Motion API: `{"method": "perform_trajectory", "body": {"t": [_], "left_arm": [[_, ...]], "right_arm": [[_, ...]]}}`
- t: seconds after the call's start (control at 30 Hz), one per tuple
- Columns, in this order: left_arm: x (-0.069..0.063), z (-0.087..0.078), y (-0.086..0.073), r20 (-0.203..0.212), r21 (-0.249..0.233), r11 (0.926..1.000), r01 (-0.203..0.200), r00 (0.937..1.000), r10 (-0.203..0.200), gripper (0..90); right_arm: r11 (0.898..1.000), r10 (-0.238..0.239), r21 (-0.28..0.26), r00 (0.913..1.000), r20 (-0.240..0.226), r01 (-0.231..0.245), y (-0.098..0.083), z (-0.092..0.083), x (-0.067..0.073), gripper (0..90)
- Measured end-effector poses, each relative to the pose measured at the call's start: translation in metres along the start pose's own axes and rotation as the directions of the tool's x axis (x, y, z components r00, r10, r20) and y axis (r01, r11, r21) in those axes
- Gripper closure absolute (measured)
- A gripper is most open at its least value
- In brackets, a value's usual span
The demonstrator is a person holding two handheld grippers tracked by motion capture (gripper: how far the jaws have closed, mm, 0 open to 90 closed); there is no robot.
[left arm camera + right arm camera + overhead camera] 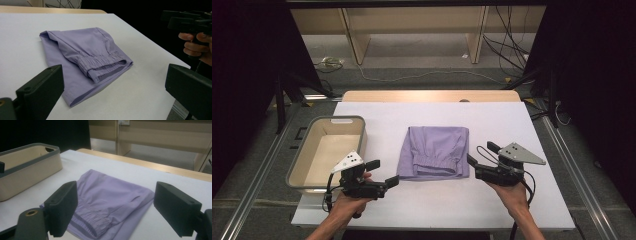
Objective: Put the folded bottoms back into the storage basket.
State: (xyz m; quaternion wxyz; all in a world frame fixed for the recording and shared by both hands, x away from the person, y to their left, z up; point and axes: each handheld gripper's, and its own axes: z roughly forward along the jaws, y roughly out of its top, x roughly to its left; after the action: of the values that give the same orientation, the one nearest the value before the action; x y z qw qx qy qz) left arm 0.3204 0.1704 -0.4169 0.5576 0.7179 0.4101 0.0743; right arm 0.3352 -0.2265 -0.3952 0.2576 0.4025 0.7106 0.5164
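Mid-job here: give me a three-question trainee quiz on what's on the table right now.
1. True or false: the left gripper is shut on the folded purple garment.
2. Multiple choice: the beige bin sits where, seen in the high view? A) left of the garment B) right of it C) on top of it
3. Fill in: the garment's elastic waistband faces the ____ edge of the table.

Key:
1. False; both grippers are open, the right gripper too, and neither touches the cloth.
2. A
3. near (the person's side)
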Motion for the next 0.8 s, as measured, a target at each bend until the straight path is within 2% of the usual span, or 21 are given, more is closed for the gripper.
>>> {"method": "perform_trajectory", "body": {"t": [0.17,0.23,0.27,0.3,0.43,0.5,0.53,0.57,0.6,0.63,0.7,0.73,0.8], "left_arm": [[0.001,0.006,-0.001,-0.017,0.025,0.9997,0.006,0.9998,-0.005,2.0],[0.002,0.012,-0.002,-0.024,0.052,0.9981,0.032,0.9992,-0.03,2.0],[0.002,0.012,-0.002,-0.024,0.052,0.9981,0.032,0.9992,-0.03,2.0],[0.004,0.016,-0.003,-0.022,0.068,0.9953,0.069,0.9975,-0.068,2.0],[0.008,0.026,-0.007,-0.027,0.104,0.9843,0.143,0.9897,-0.141,2.0],[0.009,0.028,-0.007,-0.031,0.112,0.9816,0.154,0.9879,-0.152,2.0],[0.011,0.032,-0.008,-0.04,0.127,0.9755,0.18,0.9836,-0.176,2.1],[0.011,0.032,-0.008,-0.04,0.127,0.9755,0.18,0.9836,-0.176,2.0],[0.013,0.035,-0.009,-0.053,0.14,0.9697,0.2,0.9795,-0.194,2.1],[0.013,0.035,-0.009,-0.053,0.14,0.9697,0.2,0.9795,-0.194,2.1],[0.017,0.039,-0.009,-0.072,0.154,0.9634,0.22,0.9749,-0.211,2.1],[0.017,0.039,-0.009,-0.072,0.154,0.9634,0.22,0.9749,-0.211,2.1],[0.019,0.043,-0.01,-0.086,0.167,0.9558,0.242,0.9694,-0.23,2.1]], "right_arm": [[1.0,0.006,0.007,1.0,0.005,-0.006,0.0,0.002,-0.005,20.6],[1.0,0.027,0.014,0.9996,0.004,-0.027,0.0,0.007,-0.01,20.6],[1.0,0.025,0.016,0.9997,0.007,-0.025,0.001,0.008,-0.012,20.6],[1.0,0.024,0.02,0.9997,0.009,-0.024,0.001,0.01,-0.013,20.6],[0.999,0.026,0.027,0.9995,0.018,-0.027,0.001,0.016,-0.02,20.6],[0.999,0.032,0.034,0.9992,0.022,-0.033,0.001,0.019,-0.023,20.7],[0.999,0.034,0.036,0.9992,0.024,-0.035,0.001,0.02,-0.025,20.7],[0.999,0.034,0.036,0.9992,0.024,-0.035,0.001,0.02,-0.025,20.7],[0.998,0.043,0.045,0.9987,0.028,-0.044,0.001,0.024,-0.028,20.7],[0.998,0.043,0.045,0.9987,0.028,-0.044,0.001,0.024,-0.028,20.7],[0.997,0.047,0.058,0.9983,0.033,-0.049,0.0,0.029,-0.032,20.8],[0.997,0.047,0.058,0.9983,0.033,-0.049,0.0,0.029,-0.032,20.8],[0.996,0.05,0.066,0.9979,0.04,-0.053,-0.001,0.033,-0.036,20.9]]}}
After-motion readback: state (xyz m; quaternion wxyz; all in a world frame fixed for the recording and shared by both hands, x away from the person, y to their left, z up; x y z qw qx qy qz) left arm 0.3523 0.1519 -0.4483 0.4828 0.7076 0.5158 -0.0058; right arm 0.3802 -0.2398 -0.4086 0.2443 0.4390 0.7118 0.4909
